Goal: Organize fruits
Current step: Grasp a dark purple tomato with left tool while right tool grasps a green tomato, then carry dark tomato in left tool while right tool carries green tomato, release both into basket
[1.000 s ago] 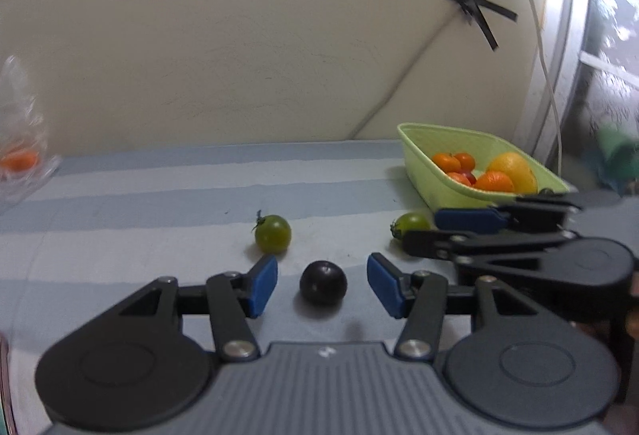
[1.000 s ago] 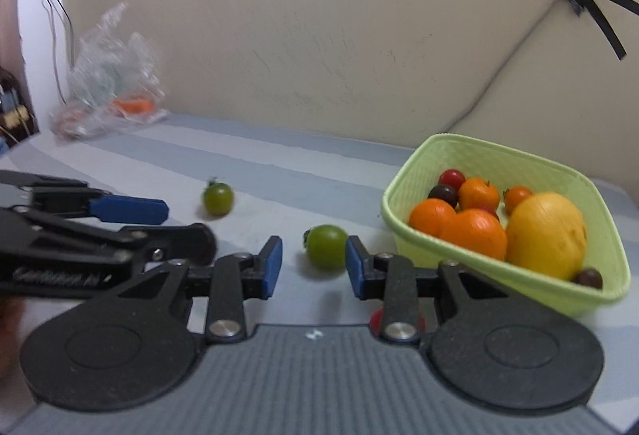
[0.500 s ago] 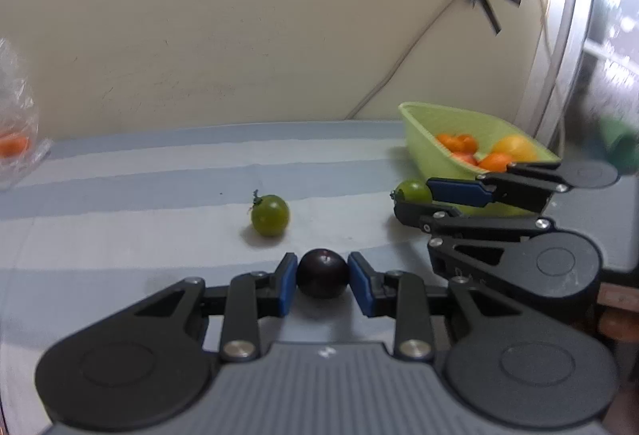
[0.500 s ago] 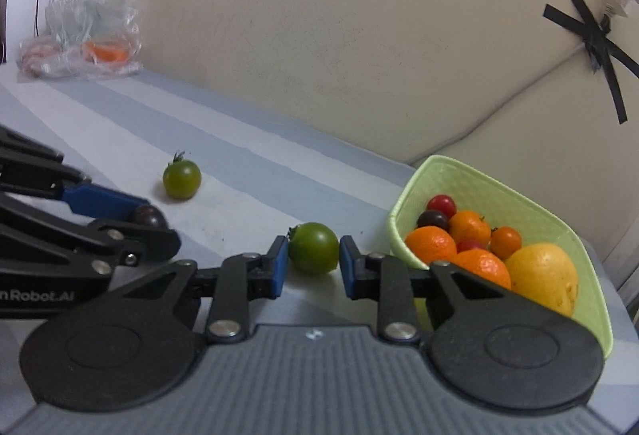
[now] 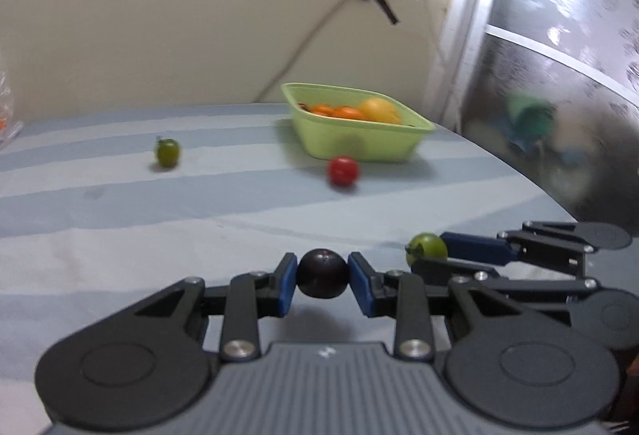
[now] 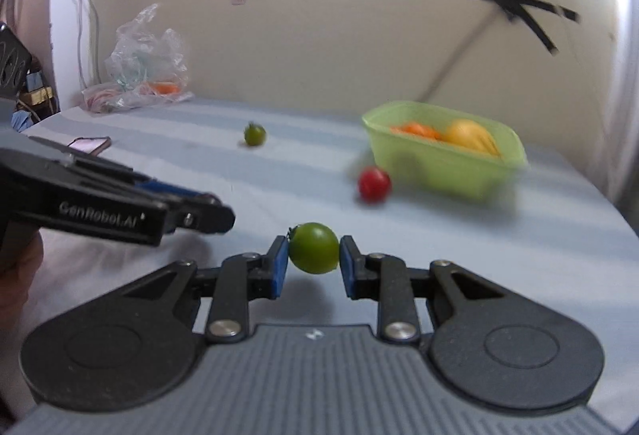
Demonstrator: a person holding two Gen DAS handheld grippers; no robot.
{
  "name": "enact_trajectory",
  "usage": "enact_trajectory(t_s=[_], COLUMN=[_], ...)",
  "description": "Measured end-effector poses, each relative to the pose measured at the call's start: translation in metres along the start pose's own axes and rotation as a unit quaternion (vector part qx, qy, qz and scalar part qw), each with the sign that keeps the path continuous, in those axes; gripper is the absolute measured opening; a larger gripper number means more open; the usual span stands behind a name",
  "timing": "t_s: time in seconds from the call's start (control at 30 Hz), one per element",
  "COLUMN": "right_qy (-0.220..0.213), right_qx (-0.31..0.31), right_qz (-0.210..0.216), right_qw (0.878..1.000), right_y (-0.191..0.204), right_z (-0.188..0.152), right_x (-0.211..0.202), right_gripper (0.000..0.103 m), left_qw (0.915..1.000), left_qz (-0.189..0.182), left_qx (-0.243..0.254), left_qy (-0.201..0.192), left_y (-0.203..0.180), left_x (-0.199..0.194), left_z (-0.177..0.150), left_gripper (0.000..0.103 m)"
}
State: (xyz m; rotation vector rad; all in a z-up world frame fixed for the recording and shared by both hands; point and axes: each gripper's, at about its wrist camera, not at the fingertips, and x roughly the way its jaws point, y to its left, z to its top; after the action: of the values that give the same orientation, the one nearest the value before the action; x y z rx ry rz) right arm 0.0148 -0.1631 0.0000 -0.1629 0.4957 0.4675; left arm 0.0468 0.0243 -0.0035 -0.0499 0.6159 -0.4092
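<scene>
— Where's the fruit sitting against each claw?

— The left gripper (image 5: 322, 281) has a dark purple tomato (image 5: 322, 278) pinched between its blue pads, one pad on each side of it, near the front edge of the striped table (image 5: 120, 219). The right gripper (image 6: 313, 262) is clamped the same way on a green tomato (image 6: 314, 247), just beside the left one and on its right.

— How do they look?

— The dark one is round, glossy, almost black. The green one is round too, smooth, with a little stalk on its left side.

— And the rest?

— A red tomato (image 5: 342, 171) lies loose on the cloth, just in front of the lime-green basket (image 5: 359, 145), not touching it as far as I can tell. A second green tomato (image 5: 167, 152) lies well to the left of that, in the middle of the table towards the back edge. The basket stands near the back right corner with oranges (image 5: 333, 111) and a yellow fruit (image 5: 378, 110) in it. A crumpled plastic bag (image 6: 143, 68) lies in the back left corner against the wall.
</scene>
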Motion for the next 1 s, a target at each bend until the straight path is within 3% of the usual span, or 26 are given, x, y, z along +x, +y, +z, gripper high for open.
enact_trajectory(t_s=[0.2, 0.53, 0.8, 0.87, 1.0], right_qy=[0.008, -0.008, -0.010, -0.010, -0.009], right_qx=[0.021, 0.027, 0.021, 0.020, 0.023], right_qz=[-0.006, 0.000, 0.008, 0.010, 0.009], right_qw=[1.000, 1.000, 1.000, 1.000, 1.000], right_y=[-0.008, -0.004, -0.005, -0.005, -0.006], right_z=[-0.018, -0.026, -0.027, -0.027, -0.029], right_x=[-0.009, -0.025, -0.025, -0.024, -0.023], right_gripper=[0.032, 0.033, 0.034, 0.042, 0.043], left_qw=[0.9997, 0.9995, 0.9991, 0.9991, 0.9988], left_qz=[0.012, 0.032, 0.038, 0.039, 0.041], left_qx=[0.009, 0.004, 0.012, 0.014, 0.023], left_qy=[0.018, 0.001, 0.011, 0.011, 0.010], left_y=[-0.017, -0.022, -0.027, -0.027, -0.028], left_x=[0.009, -0.017, -0.014, -0.012, -0.004], left_z=[-0.014, -0.017, -0.022, -0.020, -0.017], left_gripper=[0.030, 0.046, 0.046, 0.046, 0.045])
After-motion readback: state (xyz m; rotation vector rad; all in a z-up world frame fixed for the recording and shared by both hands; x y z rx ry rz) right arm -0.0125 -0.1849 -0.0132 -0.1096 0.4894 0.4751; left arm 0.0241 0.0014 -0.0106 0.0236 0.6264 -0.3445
